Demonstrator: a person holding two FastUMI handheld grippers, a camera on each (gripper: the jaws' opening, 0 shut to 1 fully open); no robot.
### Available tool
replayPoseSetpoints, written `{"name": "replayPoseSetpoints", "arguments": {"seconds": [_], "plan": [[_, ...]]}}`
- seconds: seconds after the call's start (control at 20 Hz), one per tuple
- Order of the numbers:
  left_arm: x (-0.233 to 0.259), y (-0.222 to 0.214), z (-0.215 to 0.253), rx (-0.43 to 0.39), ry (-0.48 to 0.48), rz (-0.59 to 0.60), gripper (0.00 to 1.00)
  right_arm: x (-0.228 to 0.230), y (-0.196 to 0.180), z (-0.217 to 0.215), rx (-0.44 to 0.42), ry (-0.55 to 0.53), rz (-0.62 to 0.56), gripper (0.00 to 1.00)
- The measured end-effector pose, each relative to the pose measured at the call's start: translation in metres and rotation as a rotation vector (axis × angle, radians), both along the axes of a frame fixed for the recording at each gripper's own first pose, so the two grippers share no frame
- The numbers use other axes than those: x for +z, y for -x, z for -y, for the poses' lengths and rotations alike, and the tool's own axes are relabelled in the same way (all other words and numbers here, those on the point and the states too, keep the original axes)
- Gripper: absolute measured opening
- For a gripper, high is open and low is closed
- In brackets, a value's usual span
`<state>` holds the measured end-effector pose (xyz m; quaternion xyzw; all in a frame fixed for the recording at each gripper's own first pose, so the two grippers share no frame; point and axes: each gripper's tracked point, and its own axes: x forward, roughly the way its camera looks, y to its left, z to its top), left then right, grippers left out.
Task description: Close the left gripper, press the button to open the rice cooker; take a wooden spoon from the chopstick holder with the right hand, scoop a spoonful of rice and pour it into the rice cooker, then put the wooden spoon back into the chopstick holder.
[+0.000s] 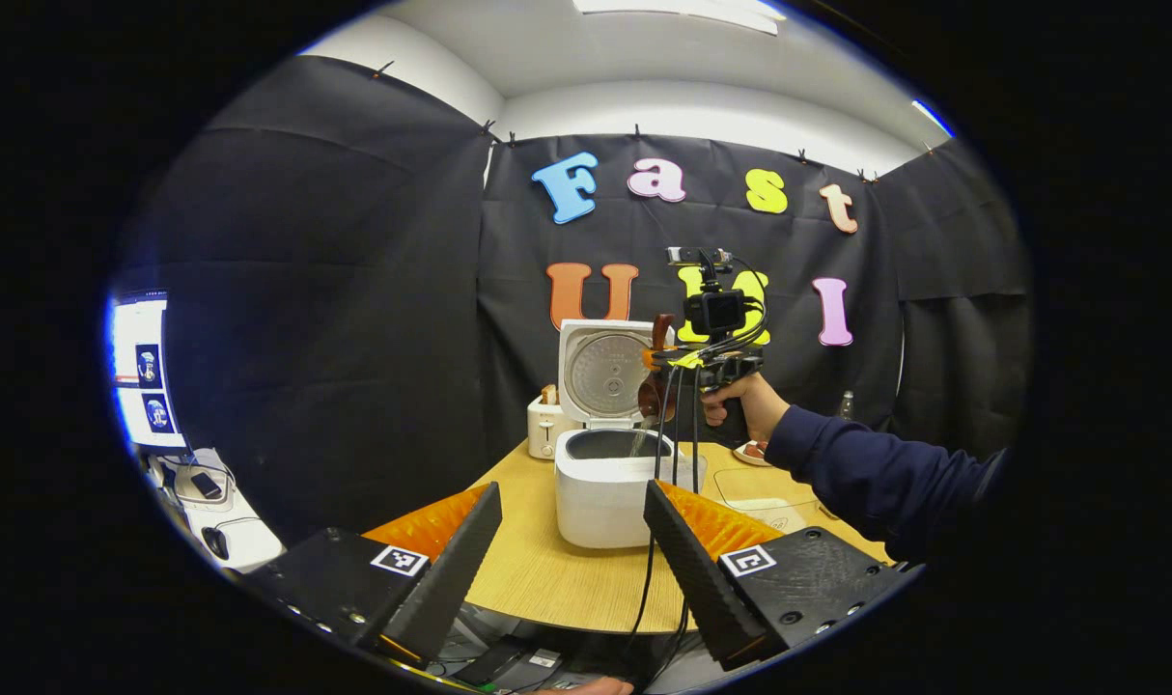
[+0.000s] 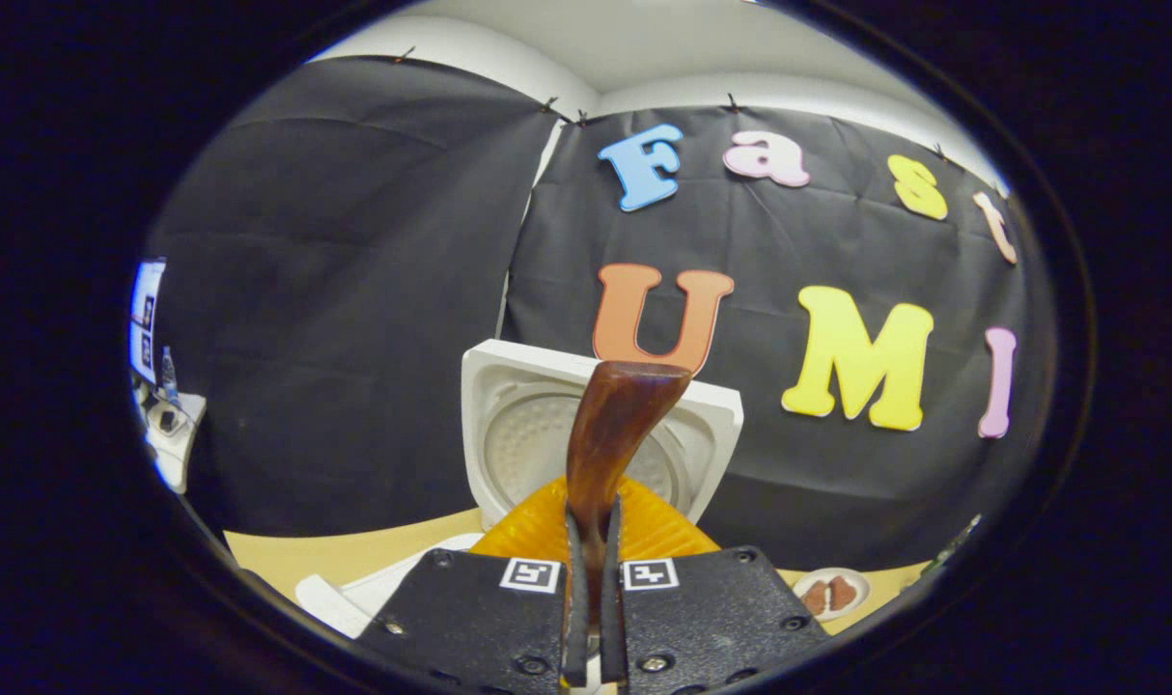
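The cooker (image 1: 605, 483) stands mid-desk (image 1: 547, 579) with its lid (image 1: 600, 372) up. Above its pot, the right gripper (image 2: 594, 579) has its fingers clamped on the spoon (image 2: 610, 434) handle. The left gripper (image 1: 572, 550) hangs off the near edge, fingers wide and empty.

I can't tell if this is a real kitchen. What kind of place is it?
Probably a recording booth set up like a kitchen: black cloth walls, a wooden table with an open rice cooker and toaster, and a monitor alongside.
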<state>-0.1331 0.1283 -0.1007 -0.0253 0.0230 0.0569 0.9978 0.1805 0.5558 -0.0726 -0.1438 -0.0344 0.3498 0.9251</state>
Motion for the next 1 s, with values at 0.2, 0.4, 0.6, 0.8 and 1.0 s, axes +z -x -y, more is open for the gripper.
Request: {"name": "replayPoseSetpoints", "arguments": {"seconds": [0.2,0.4,0.6,0.8,1.0], "plan": [[0.0,-0.004,0.003,-0.002,-0.012,-0.002,0.95,0.01,0.019,0.012,0.007,0.025,0.083,0.1],[0.004,-0.015,0.02,-0.005,-0.018,-0.003,0.94,0.024,0.024,0.046,-0.039,-0.014,0.088,0.11],[0.007,-0.035,0.031,-0.007,-0.021,0.01,0.94,0.038,0.03,0.101,-0.087,-0.096,0.02,0.11],[0.009,-0.055,0.043,-0.032,-0.046,0.018,0.95,0.04,0.038,0.162,-0.144,-0.125,-0.038,0.12],[0.02,-0.072,0.061,-0.062,-0.037,0.055,0.94,0.042,0.045,0.229,-0.218,-0.164,-0.057,0.12]]}}
